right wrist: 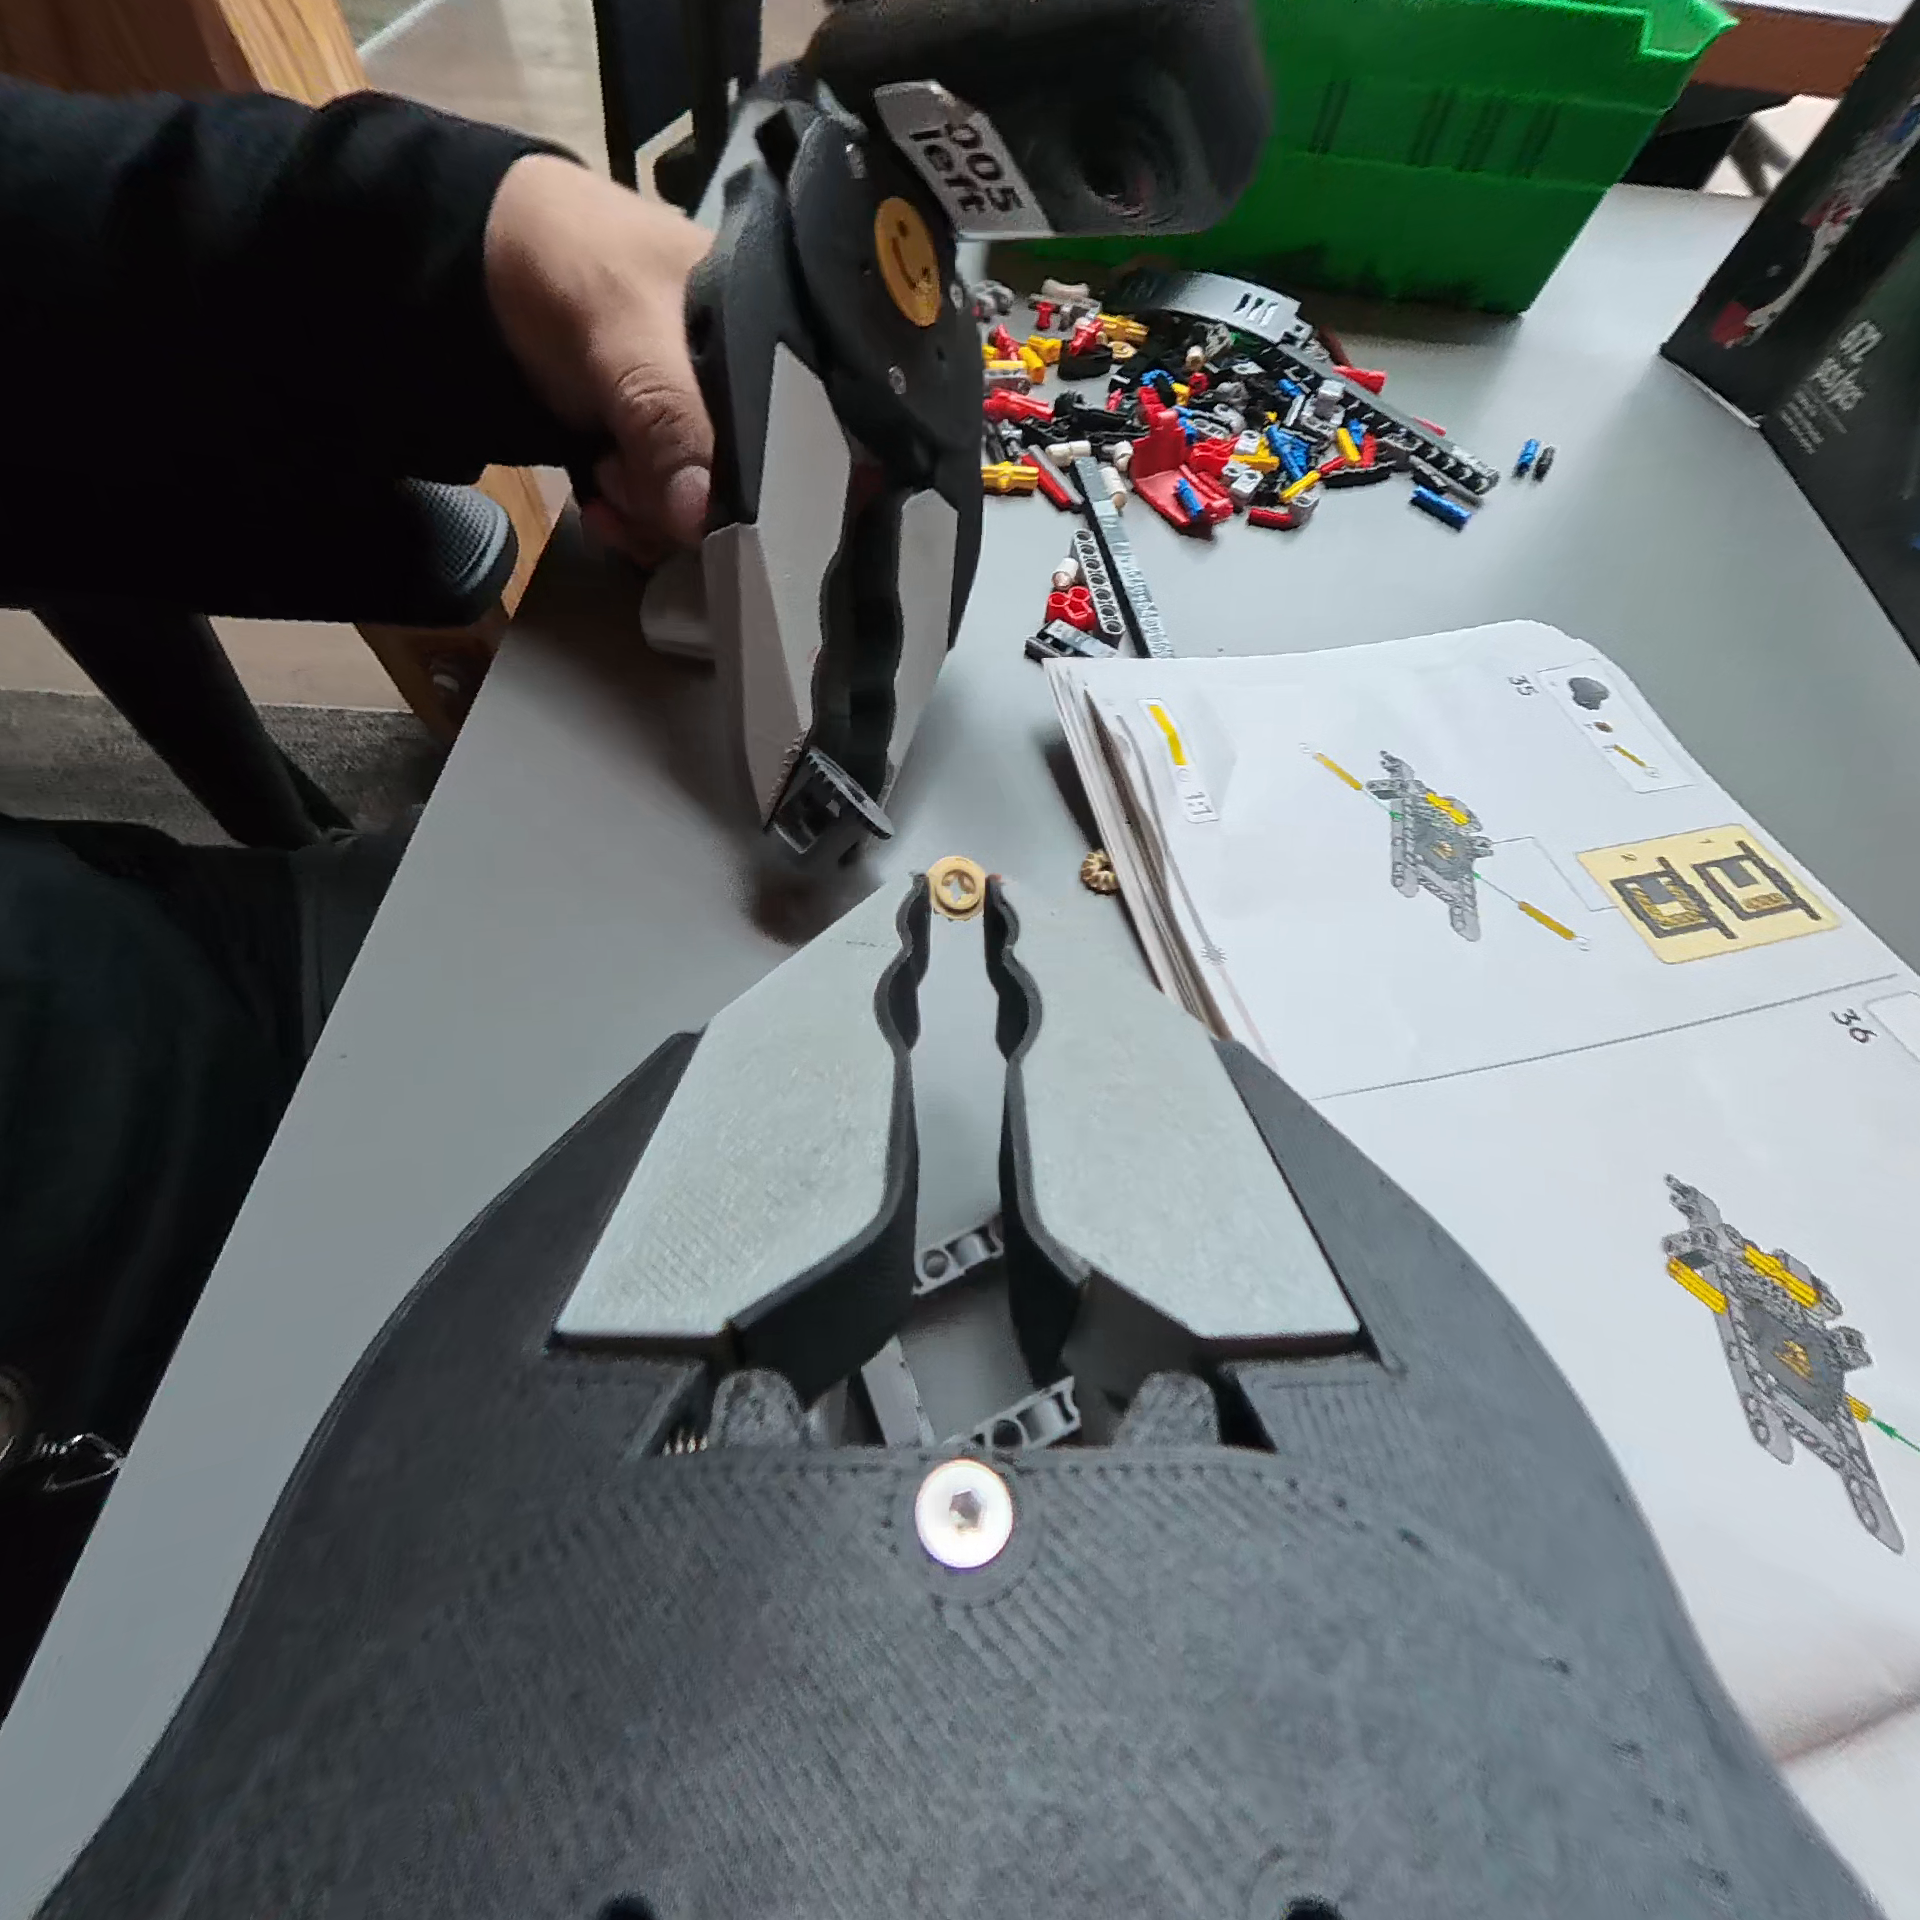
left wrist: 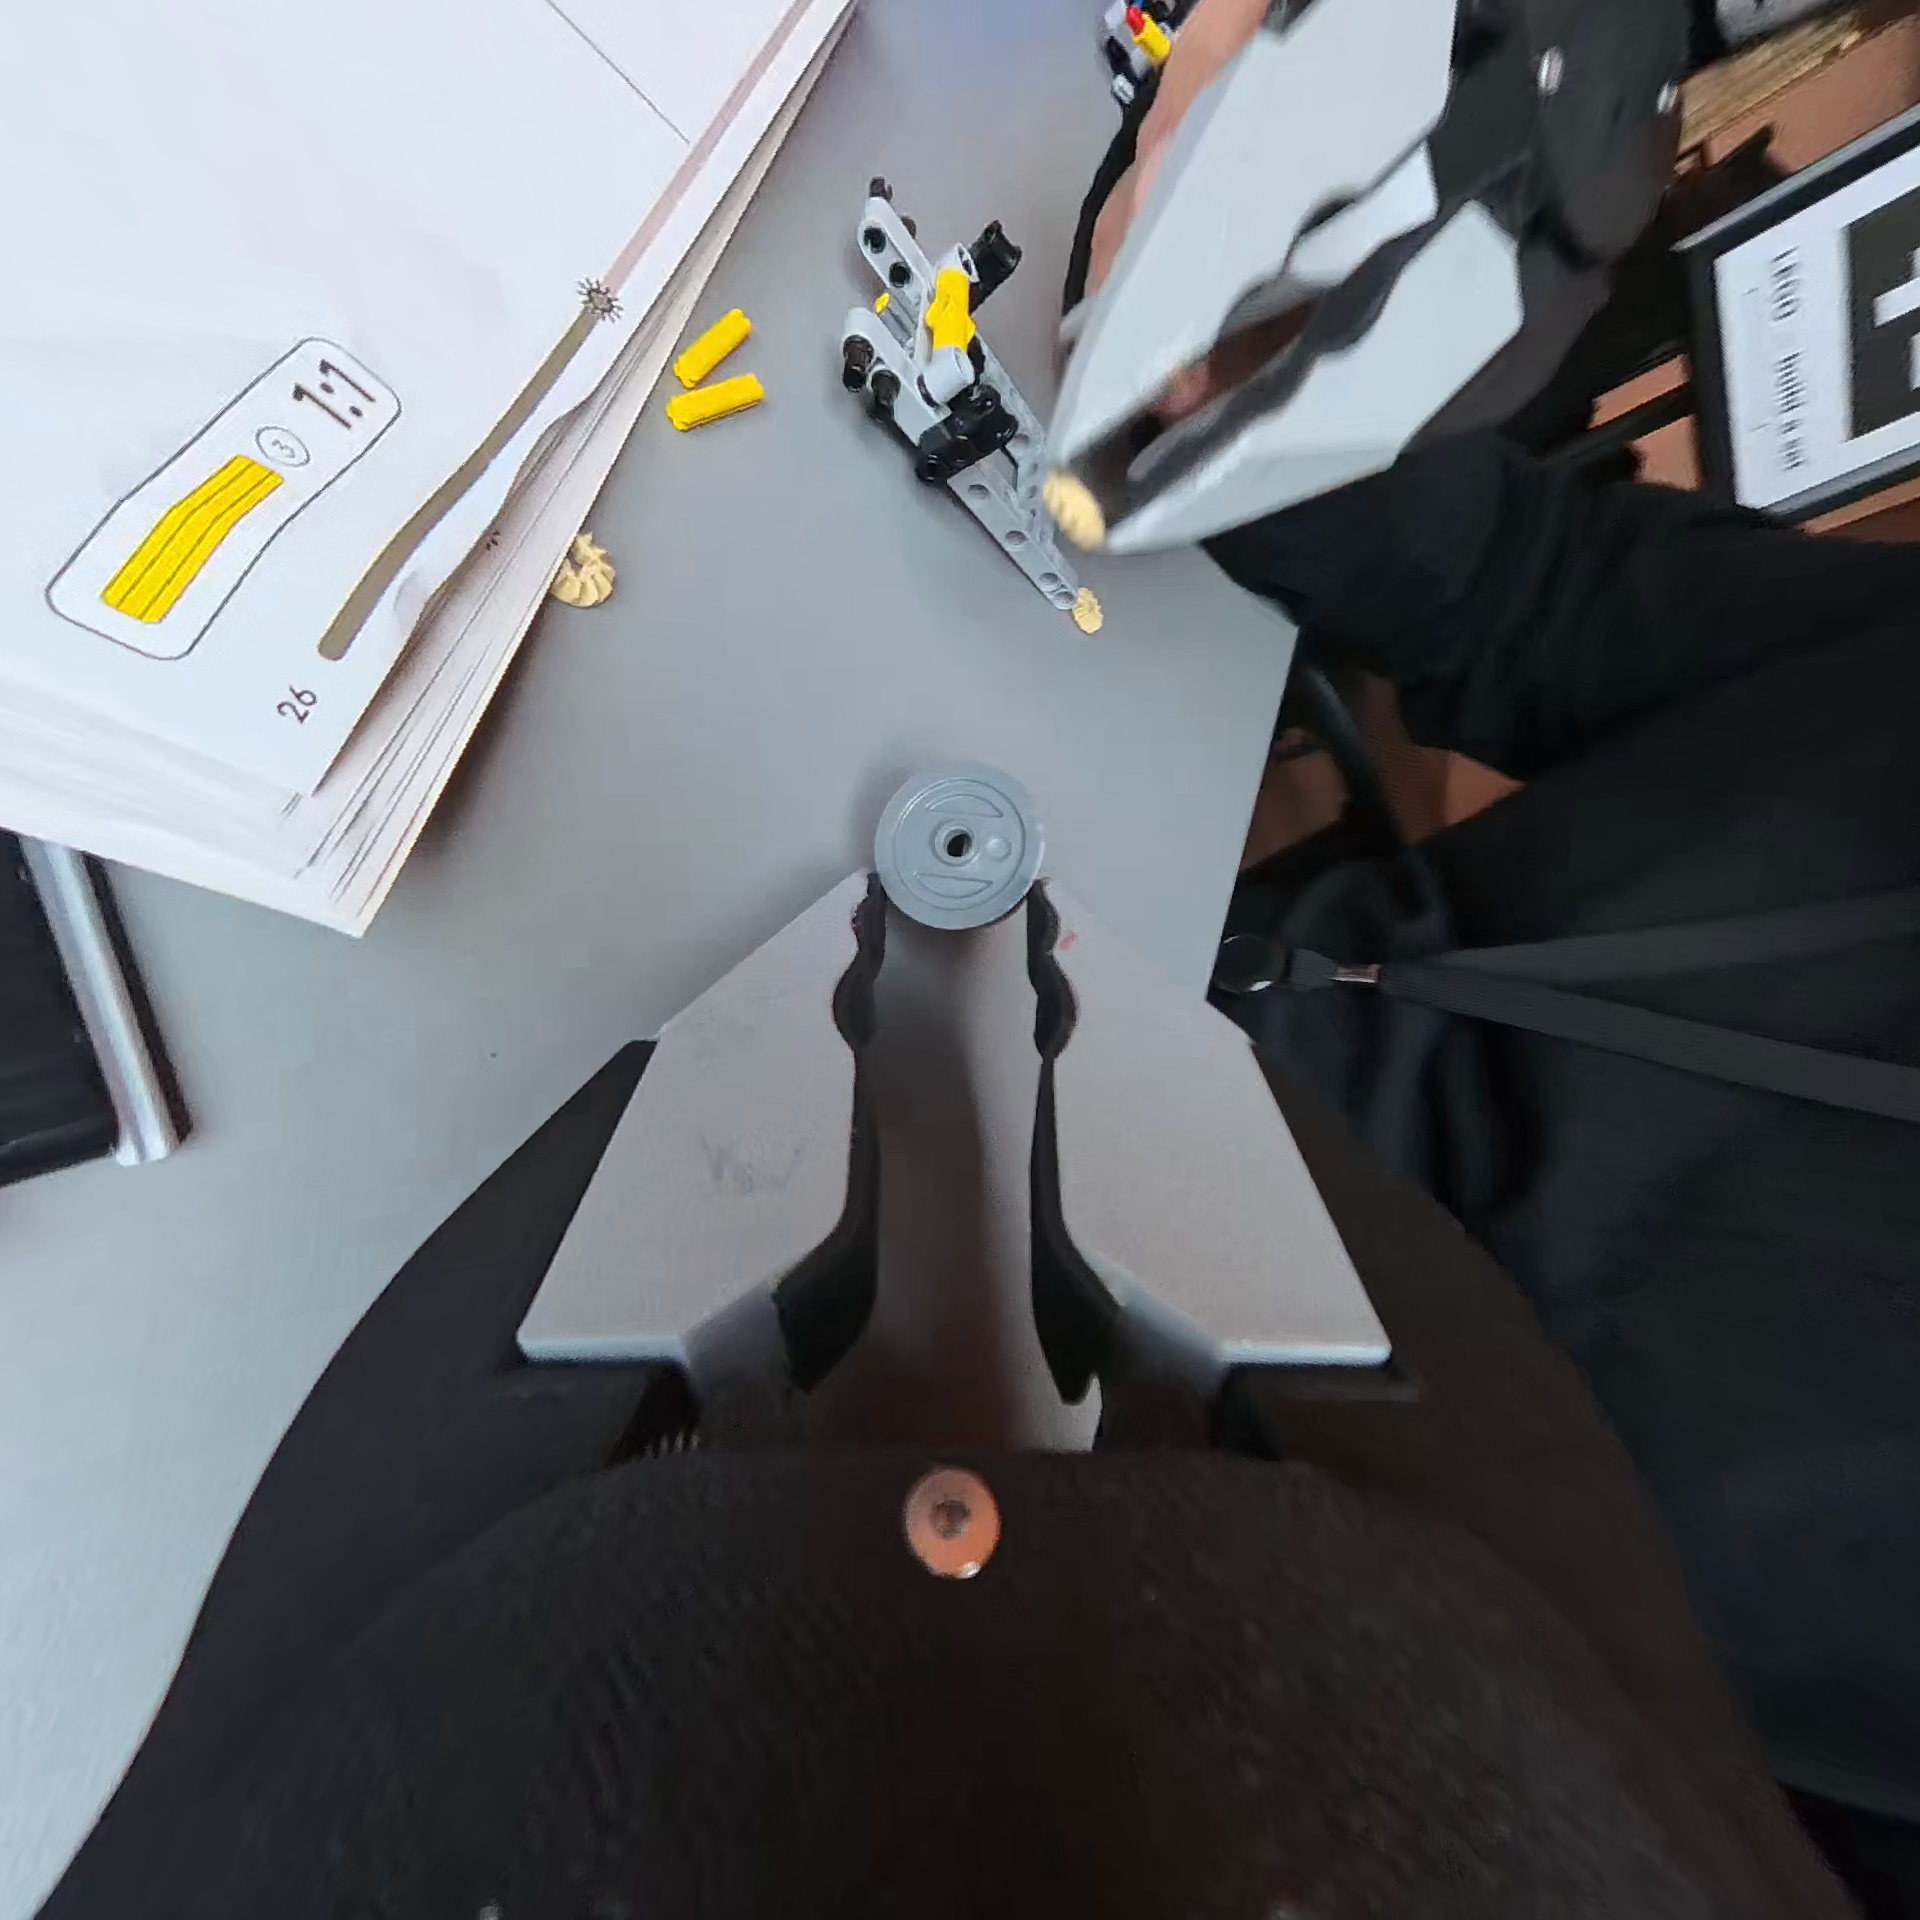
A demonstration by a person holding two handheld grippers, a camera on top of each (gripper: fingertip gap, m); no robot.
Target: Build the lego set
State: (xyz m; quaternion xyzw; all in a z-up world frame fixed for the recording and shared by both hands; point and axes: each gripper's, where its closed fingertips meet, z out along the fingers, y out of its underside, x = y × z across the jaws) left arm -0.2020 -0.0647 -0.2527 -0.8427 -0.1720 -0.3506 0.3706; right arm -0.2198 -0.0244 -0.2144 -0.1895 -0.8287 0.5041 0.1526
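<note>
Grey disc (left wrist: pixel 956 844) sits clamped in my left gripper (left wrist: pixel 956 894); my right gripper (right wrist: pixel 957 896) pinches a tan gear (right wrist: pixel 956 885) above the tabletop (right wrist: pixel 582 935).

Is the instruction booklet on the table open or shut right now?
Open. The white instruction booklet lies spread flat on the grey table, its printed step diagrams facing up.
</note>
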